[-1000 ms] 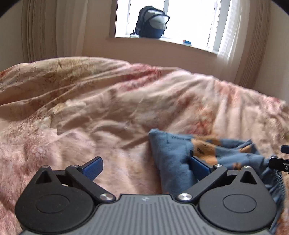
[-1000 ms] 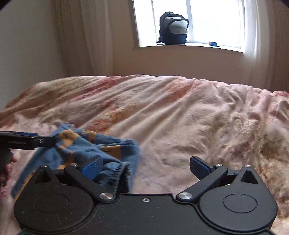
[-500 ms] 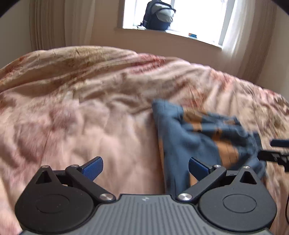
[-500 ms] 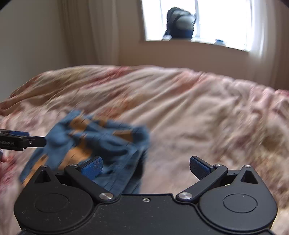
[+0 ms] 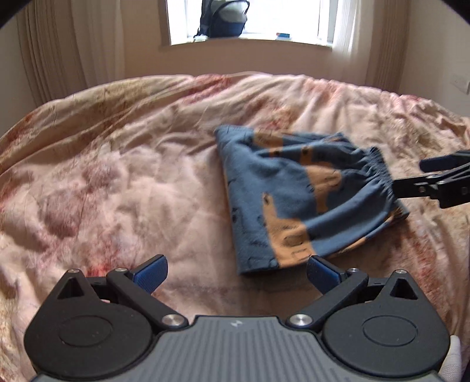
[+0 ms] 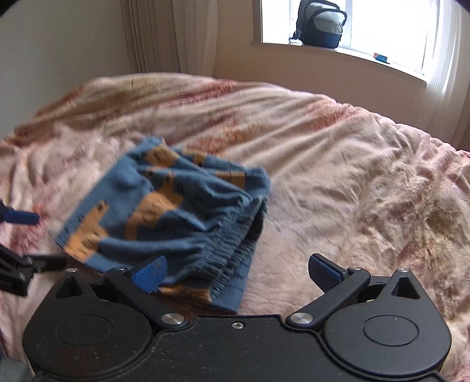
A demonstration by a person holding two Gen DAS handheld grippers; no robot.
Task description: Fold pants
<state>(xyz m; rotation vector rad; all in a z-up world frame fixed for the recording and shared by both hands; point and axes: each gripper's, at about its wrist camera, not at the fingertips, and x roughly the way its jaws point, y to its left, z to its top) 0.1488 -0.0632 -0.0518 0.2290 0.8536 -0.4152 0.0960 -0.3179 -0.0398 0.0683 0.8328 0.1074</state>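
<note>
Small blue pants with orange animal shapes [image 5: 296, 194] lie folded into a compact bundle on the bed; they also show in the right wrist view [image 6: 164, 211], elastic waistband toward that camera. My left gripper [image 5: 236, 271] is open and empty, above the bed near the bundle's near-left corner. My right gripper [image 6: 236, 271] is open and empty, its left finger [image 6: 149, 271] over the waistband edge. The right gripper's arm shows at the right edge of the left wrist view [image 5: 434, 182].
The bed is covered by a wrinkled pink floral duvet [image 5: 117, 182]. A dark backpack [image 6: 321, 25] sits on the windowsill at the back. Curtains [image 6: 164, 35] hang beside the window. A wall stands behind the bed.
Both grippers have risen and pulled back from the pants. The pants now lie flatter and more compact, fully in view ahead of both cameras.
</note>
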